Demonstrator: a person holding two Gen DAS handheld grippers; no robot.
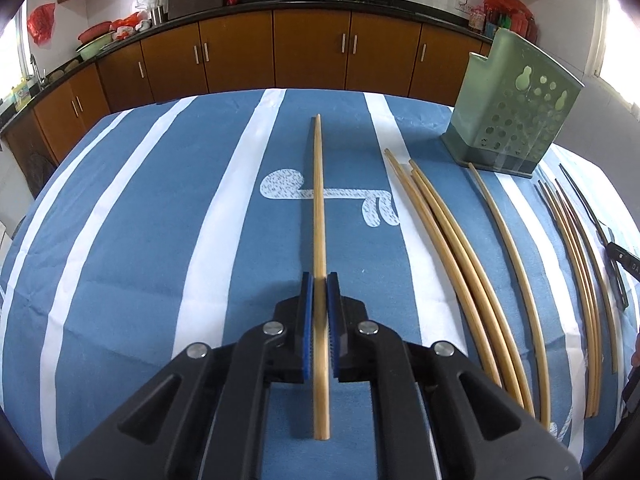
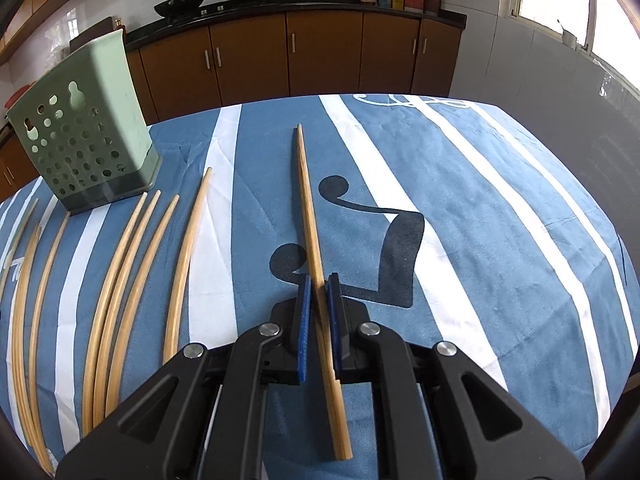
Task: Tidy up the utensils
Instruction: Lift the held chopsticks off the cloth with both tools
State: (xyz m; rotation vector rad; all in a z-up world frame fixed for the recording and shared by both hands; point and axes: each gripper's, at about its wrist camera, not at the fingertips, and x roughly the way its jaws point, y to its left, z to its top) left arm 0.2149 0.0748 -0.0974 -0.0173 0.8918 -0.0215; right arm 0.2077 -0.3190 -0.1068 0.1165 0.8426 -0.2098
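The left gripper (image 1: 320,280) is clamped on a chopstick (image 1: 319,216) pointing away over the blue striped cloth (image 1: 160,240). The right gripper (image 2: 319,282) likewise pinches its own stick (image 2: 310,220). Loose sticks (image 2: 120,264) lie between them, near the green holder (image 1: 512,108).

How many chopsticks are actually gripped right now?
2. One chopstick is clamped in the left gripper, and the other chopstick is clamped in the right gripper. The loose chopsticks lie ungripped on the tablecloth.
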